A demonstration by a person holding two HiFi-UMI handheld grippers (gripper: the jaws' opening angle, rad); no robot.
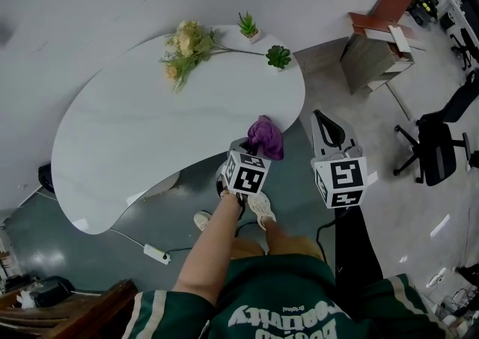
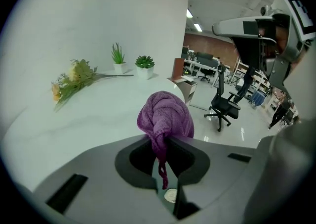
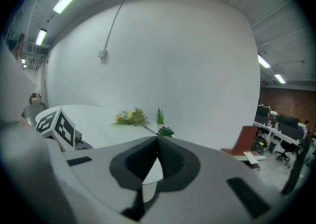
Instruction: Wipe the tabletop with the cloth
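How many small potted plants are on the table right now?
2. The spiky plant stands at the far edge of the table; the rosette plant sits just right of it. None seems hidden.

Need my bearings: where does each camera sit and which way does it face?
Head view: on the person's head, looking steeply down on the white table, left gripper, right gripper; forearm, shirt, shoes show.
Left gripper view: on the left gripper, facing across the table; jaws shut on the purple cloth.
Right gripper view: on the right gripper, facing the wall; jaws shut, empty.
Shared: flowers, potted plants in all three.
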